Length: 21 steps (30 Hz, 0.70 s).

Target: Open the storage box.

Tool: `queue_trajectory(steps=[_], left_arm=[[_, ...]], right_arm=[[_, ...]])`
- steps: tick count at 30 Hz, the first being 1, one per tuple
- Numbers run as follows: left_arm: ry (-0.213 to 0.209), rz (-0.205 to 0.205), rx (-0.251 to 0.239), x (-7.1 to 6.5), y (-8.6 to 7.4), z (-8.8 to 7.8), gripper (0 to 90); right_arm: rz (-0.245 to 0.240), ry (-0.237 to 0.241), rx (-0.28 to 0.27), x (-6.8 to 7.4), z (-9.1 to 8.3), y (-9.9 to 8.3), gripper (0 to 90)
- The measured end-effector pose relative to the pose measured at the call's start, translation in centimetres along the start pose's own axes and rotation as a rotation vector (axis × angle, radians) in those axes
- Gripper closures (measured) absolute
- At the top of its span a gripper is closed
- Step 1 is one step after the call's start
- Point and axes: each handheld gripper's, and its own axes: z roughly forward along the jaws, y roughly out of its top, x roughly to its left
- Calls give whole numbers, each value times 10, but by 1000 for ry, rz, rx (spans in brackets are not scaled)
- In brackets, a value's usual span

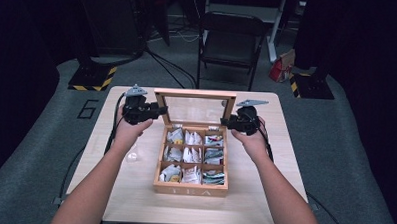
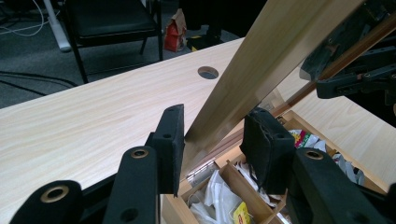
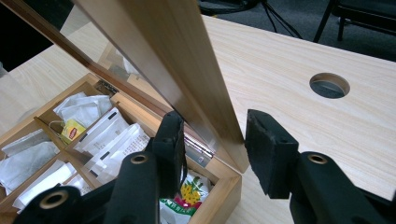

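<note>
1. Landmark first: a wooden tea box (image 1: 191,184) sits mid-surface (image 1: 133,200), right in front of the person, with "TEA" on its front wall. Everything below is relative to that box.
2. The lid (image 1: 194,94) is the thing being worked. It's hinged along the box's far edge and stands nearly upright, leaning a bit away from the person. It's a pale wood frame around a clear pane.
3. The left tongs (image 1: 159,110) are at the lid's left side rail, the right tongs (image 1: 226,124) at its right side rail, both just above the box's back corners.
4. State of the left tongs: spread, straddling the rail. In the left gripper view the rail (image 2: 243,88) runs up between the two pads with daylight on each side, so no real pinch.
5. The right tongs look about the same: jaws apart around the rail (image 3: 187,79), one pad close against the inner face and the other clearly off the outer edge.
6. Progress, my read: the box is open with all nine compartments exposed, so either opening is basically done or closing is about to start. I can't tell which.
7. Inside the box are tea bags (image 1: 191,154), mostly white paper sachets. There are a few coloured packets (image 3: 189,193) in the right column and one yellow tag (image 3: 72,130).
8. A small clear thing lies left of the box on the surface, too blurry to name.
</note>
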Motion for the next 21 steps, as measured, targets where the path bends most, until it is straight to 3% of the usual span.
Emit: queue_trajectory(steps=[12, 21], left_arm=[[6, -26, 16, 3, -3, 4, 561], [1, -34, 8, 5, -8, -2, 544]], right_arm=[[13, 7, 10, -3, 1, 3, 585], [28, 11, 17, -5, 3, 6, 591]])
